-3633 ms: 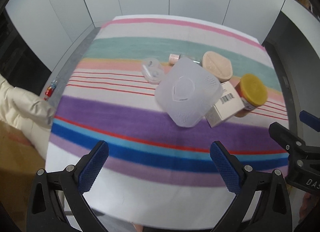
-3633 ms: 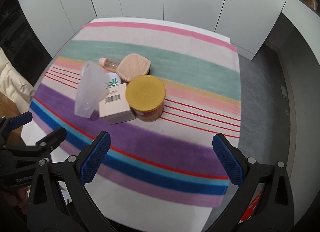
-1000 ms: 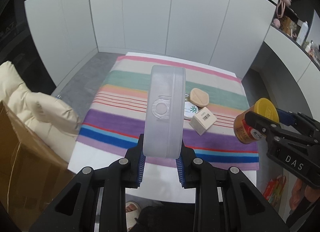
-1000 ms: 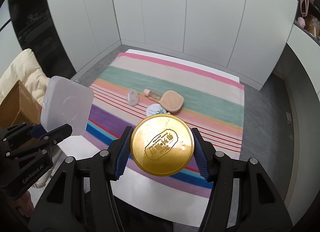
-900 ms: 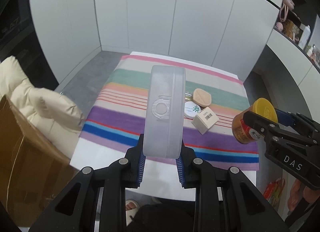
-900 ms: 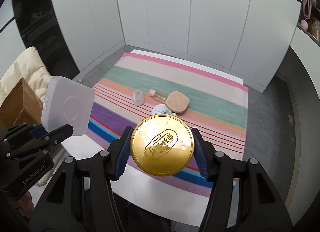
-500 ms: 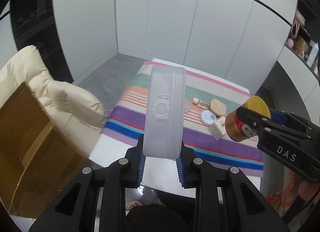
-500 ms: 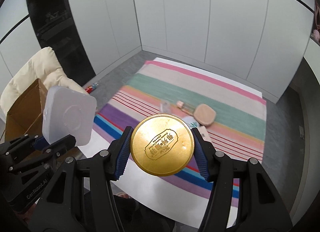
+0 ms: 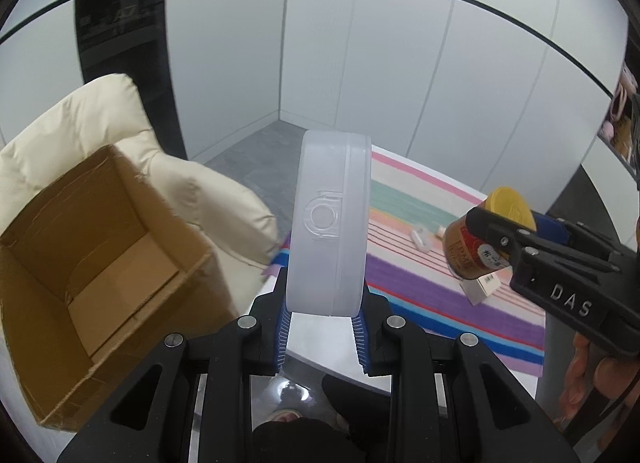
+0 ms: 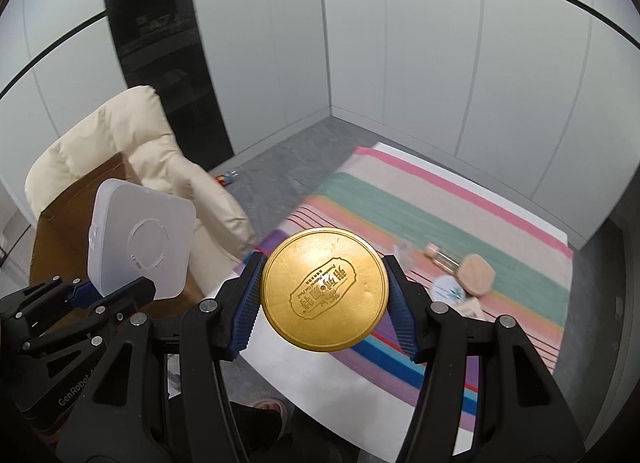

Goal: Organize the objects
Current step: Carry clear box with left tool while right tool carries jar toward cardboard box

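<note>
My left gripper (image 9: 322, 329) is shut on a frosted white square plastic case (image 9: 328, 223), held on edge in the air; the same white case (image 10: 138, 247) shows at the left of the right wrist view. My right gripper (image 10: 324, 313) is shut on a jar with a gold lid (image 10: 324, 289); in the left wrist view the jar (image 9: 480, 243) hangs at the right, above the striped cloth. An open brown cardboard box (image 9: 96, 263) stands at the lower left, below and left of the case. On the striped cloth (image 10: 460, 223) lie a pink compact (image 10: 476, 268), a small bottle (image 10: 442, 257) and a white box (image 9: 482, 287).
A cream padded chair (image 9: 120, 135) stands behind the cardboard box. White wall panels enclose the room, with a dark shelf column (image 10: 160, 47) at the left. A small red and clear item (image 10: 226, 178) lies on the grey floor. A person's slippered foot (image 10: 268, 407) shows below.
Both grippers have swung left and away from the striped table with the case and jar still held. The cardboard box and cream chair now fill the left side.
</note>
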Action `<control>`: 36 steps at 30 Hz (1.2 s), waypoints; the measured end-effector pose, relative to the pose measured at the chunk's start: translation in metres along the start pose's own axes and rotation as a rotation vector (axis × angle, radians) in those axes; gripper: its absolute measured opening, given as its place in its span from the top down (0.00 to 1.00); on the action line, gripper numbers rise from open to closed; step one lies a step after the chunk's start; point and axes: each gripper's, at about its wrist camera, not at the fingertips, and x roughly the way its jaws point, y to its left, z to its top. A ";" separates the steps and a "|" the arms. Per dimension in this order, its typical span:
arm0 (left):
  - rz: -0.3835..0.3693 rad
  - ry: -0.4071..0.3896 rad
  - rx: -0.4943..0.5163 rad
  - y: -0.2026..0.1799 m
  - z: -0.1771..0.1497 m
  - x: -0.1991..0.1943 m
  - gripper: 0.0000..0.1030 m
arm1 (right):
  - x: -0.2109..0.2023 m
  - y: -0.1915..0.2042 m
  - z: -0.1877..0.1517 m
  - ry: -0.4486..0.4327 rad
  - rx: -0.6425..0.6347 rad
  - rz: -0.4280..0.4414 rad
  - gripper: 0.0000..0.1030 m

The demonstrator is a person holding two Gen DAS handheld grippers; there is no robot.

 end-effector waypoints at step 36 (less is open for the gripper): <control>0.220 -0.024 -0.231 0.174 -0.030 -0.049 0.73 | 0.029 0.183 0.028 -0.041 -0.228 0.256 0.42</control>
